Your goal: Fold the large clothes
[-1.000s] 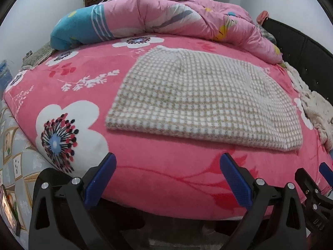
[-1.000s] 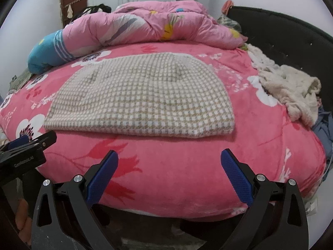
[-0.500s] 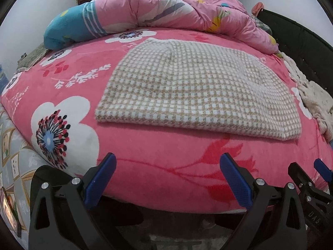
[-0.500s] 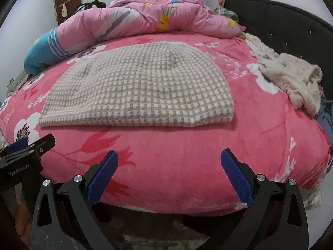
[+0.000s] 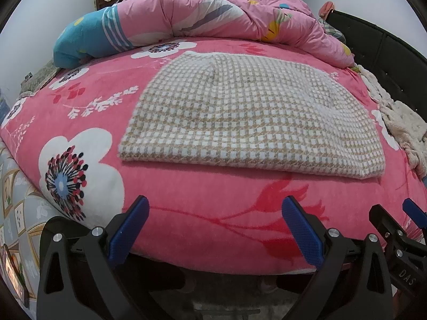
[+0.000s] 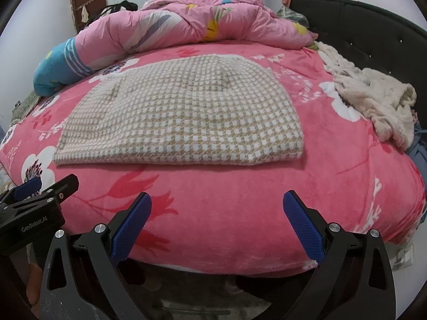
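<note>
Garment [image 5: 248, 117] folded (flat), hand-held grippers gaping

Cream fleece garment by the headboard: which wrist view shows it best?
Right wrist. The cream fleece garment lies whole and crumpled beside the headboard; the left wrist view catches only a squeezed strip of it at the frame edge.

My left hand-held gripper [image 5: 213, 226] runs off the bottom edge of its view, so I can't see my hand on it. In the right wrist view only a sliver of my hand [image 6: 33, 288] shows at the lower left. The quilt [image 5: 213, 13] hides the bed's far edge. The blue cloth [image 6: 420, 157] at the bed's right edge is cut off; I can't tell what it is.
</note>
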`<state>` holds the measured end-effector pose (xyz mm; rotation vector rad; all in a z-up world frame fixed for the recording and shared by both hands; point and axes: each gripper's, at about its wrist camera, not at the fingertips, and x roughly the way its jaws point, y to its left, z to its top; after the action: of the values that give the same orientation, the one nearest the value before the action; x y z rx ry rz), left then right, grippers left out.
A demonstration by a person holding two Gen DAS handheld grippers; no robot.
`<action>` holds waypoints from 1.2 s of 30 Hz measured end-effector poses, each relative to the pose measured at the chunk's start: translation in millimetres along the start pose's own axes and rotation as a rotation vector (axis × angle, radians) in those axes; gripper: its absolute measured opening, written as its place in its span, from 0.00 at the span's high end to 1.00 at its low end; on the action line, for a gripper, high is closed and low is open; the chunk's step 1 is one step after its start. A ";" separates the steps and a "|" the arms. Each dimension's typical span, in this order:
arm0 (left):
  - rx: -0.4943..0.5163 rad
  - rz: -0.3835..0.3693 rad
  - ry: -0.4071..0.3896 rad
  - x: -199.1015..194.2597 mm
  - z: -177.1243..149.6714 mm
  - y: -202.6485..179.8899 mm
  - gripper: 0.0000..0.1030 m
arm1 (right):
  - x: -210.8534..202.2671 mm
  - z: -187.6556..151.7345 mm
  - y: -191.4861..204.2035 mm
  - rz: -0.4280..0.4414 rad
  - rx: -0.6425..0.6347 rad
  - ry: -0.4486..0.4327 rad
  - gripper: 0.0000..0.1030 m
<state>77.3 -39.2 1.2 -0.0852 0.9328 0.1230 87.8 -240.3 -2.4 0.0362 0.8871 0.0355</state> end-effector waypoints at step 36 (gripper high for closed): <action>0.015 0.009 -0.013 0.9 2.9 7.5 0.05 | 0.9 0.6 7.2 0.012 -0.003 0.010 0.08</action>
<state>79.1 -31.3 2.0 -0.0664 0.9214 0.1253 88.8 -233.1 -2.4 0.0385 0.8964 0.0479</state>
